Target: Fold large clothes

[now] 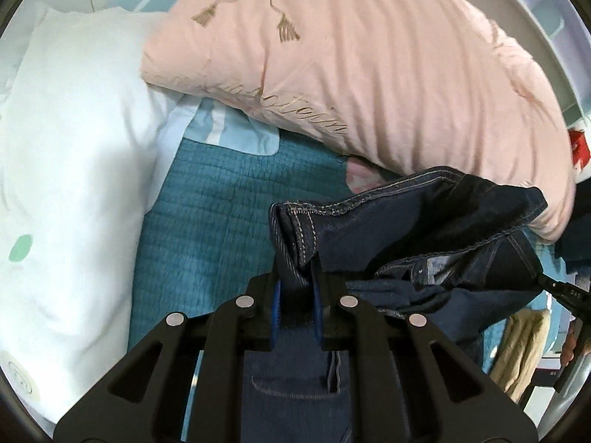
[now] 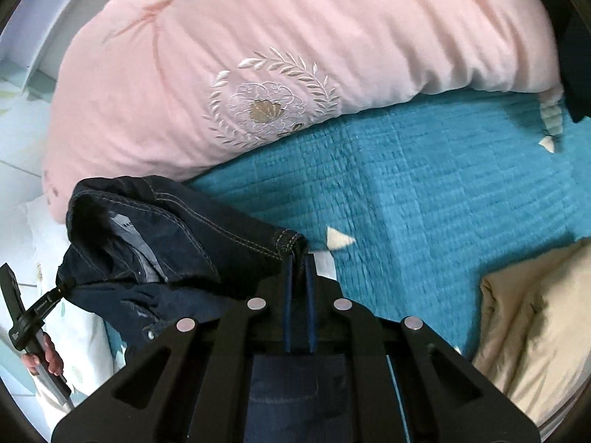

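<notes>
I see dark navy denim jeans (image 1: 424,229) with pale stitching, a teal ribbed quilted bedspread (image 2: 424,184), and a pink embroidered duvet (image 2: 258,55).

The bed's teal quilted cover (image 2: 424,192) is lying spread flat. A pink embroidered duvet (image 2: 258,59) is resting bunched along its far edge, a white pillow (image 1: 74,147) is lying at one end, and tan fabric (image 2: 535,332) is sitting near the opposite corner.

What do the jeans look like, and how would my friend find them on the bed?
Start at the teal quilt covering the bed, with the big pink embroidered duvet heaped at its far side. In front of that duvet the jeans hang by their waistband, pinched at each end by the left tongs and right tongs. They are the only dark blue denim with pale stitching; the beige garment nearby lies plain.
</notes>
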Demonstrator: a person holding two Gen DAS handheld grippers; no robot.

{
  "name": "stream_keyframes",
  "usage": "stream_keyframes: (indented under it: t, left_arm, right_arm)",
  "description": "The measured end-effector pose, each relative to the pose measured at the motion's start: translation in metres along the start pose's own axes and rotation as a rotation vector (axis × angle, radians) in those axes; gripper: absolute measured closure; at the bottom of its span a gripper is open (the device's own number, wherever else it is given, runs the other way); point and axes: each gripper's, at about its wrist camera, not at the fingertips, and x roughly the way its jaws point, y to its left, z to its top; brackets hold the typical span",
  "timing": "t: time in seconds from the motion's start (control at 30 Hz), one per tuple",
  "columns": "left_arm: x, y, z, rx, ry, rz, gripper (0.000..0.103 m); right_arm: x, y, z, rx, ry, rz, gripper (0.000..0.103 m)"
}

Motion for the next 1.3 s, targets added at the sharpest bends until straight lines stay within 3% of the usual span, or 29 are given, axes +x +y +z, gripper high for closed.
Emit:
stream_keyframes:
  t: [0.27, 0.63, 0.73, 0.87, 0.97, 1.13, 1.27, 1.3]
  left_arm:
    - [-0.069, -0.006, -0.057, 0.073, -0.051, -0.01, 0.09]
    - [-0.109, 0.012, -0.161, 0.118, -0.052, -0.066, 0.09]
    - [-0.103, 0.012, -0.195, 0.142, -0.028, -0.066, 0.089]
    - [-0.083, 0.016, -0.238, 0.153, 0.032, -0.033, 0.09]
    - [-0.057, 0.031, -0.271, 0.129, 0.104, -0.017, 0.09]
    - [-0.032, 0.051, -0.297, 0.044, 0.156, -0.043, 0.09]
    - [-0.031, 0.053, -0.298, 0.028, 0.142, -0.049, 0.09]
    - [-0.03, 0.054, -0.298, 0.023, 0.142, -0.051, 0.09]
  right_arm:
    - [-0.063, 0.0, -0.058, -0.054, -0.047, 0.009, 0.098]
    - [-0.104, -0.014, -0.169, -0.142, -0.068, -0.045, 0.103]
    - [-0.096, -0.026, -0.201, -0.164, -0.064, -0.083, 0.103]
    - [-0.063, -0.055, -0.241, -0.099, 0.019, -0.066, 0.103]
    - [-0.03, -0.071, -0.268, -0.058, 0.094, -0.074, 0.103]
    - [0.002, -0.073, -0.288, -0.039, 0.16, -0.043, 0.102]
    - [0.008, -0.069, -0.278, 0.015, 0.151, 0.0, 0.084]
    - [0.011, -0.069, -0.273, 0.024, 0.148, 0.013, 0.064]
